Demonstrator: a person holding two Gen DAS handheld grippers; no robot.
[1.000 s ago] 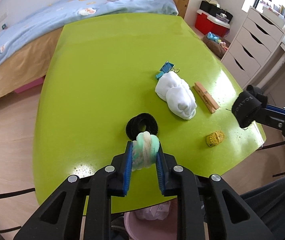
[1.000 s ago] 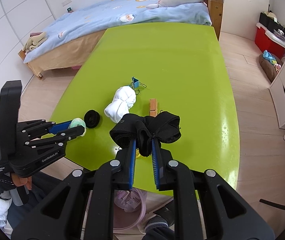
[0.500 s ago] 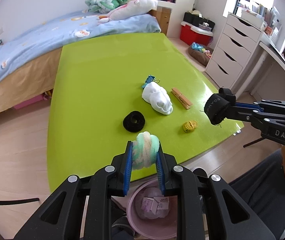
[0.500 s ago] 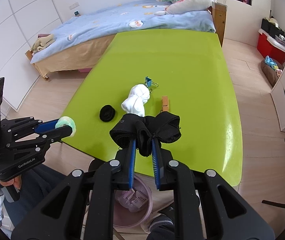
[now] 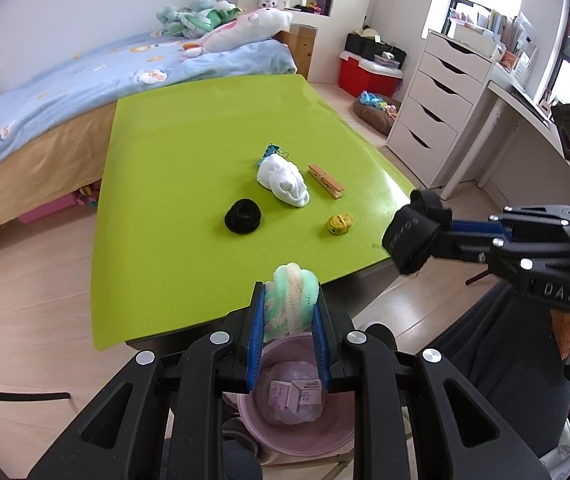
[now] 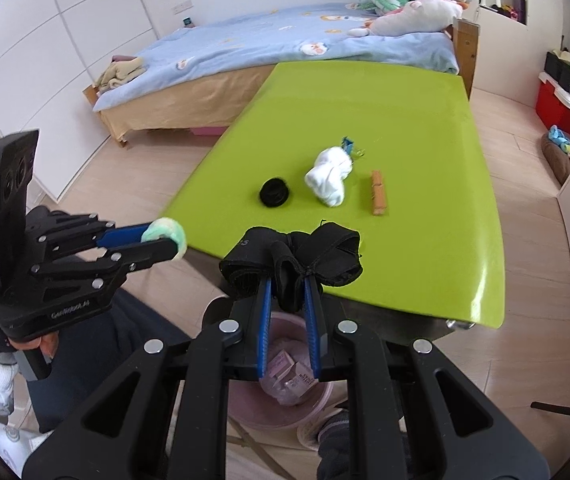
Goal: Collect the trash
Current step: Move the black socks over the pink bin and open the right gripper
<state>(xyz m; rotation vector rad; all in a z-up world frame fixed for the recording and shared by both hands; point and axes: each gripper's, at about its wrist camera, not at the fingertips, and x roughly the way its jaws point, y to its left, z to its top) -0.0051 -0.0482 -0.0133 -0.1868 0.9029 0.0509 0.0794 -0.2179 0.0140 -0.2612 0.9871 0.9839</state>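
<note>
My left gripper (image 5: 287, 312) is shut on a fluffy green-and-cream scrunchie (image 5: 293, 300), held off the near edge of the green table (image 5: 189, 152) above a pink bin (image 5: 337, 432). My right gripper (image 6: 288, 296) is shut on a black fabric strap (image 6: 293, 260), also past the table edge above the same bin (image 6: 245, 412). Each gripper shows in the other view, the left (image 6: 163, 236) and the right (image 5: 417, 240). On the table lie a black scrunchie (image 5: 243, 217), a white sock (image 5: 285, 182), a wooden clothespin (image 5: 326, 181), a yellow ball (image 5: 339, 224) and a blue binder clip (image 5: 272, 150).
The bin holds a plastic bag and small paper boxes (image 5: 295, 392). A bed (image 5: 85, 76) stands behind the table, white drawers (image 5: 433, 108) and a red box (image 5: 369, 76) to the right. The person's legs are beside the bin.
Both grippers have pulled back from over the table to beyond its near edge, over the pink bin, each still holding its item. The bin has come further into view.
</note>
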